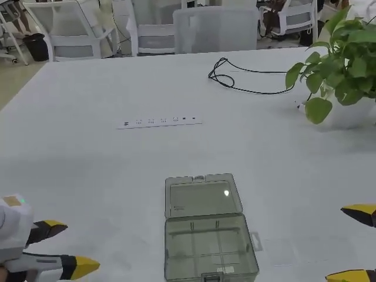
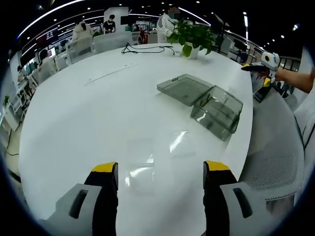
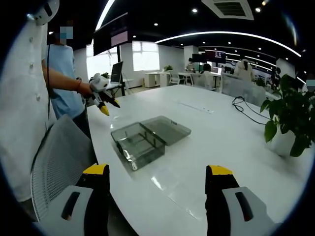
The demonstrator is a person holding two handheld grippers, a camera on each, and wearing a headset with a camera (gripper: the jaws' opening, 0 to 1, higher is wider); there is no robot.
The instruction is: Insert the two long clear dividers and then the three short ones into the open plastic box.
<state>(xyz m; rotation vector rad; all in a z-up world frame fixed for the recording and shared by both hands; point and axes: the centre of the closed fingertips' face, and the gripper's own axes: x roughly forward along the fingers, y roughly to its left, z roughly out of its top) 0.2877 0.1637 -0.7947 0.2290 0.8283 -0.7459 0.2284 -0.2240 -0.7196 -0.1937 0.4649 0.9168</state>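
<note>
The smoky clear plastic box [image 1: 208, 249] stands open at the near middle of the white table, its lid [image 1: 201, 197] laid back flat behind it. Faint lines cross its inside; I cannot tell whether they are dividers. Clear divider pieces [image 2: 141, 173] lie flat on the table just ahead of my left gripper [image 2: 160, 169], which is open with nothing in it. A small clear piece [image 1: 257, 241] lies right of the box. My right gripper [image 3: 157, 172] is open too, facing the box [image 3: 138, 145] from a distance. In the head view the left gripper [image 1: 69, 247] is bottom left, the right gripper [image 1: 355, 244] bottom right.
A white power strip [image 1: 158, 121] lies mid-table, with a black cable [image 1: 235, 79] looping beyond it. A potted plant [image 1: 338, 64] stands at the far right. White chairs [image 1: 70, 32] line the far edge. A mesh chair back [image 3: 59, 157] stands close to the near edge.
</note>
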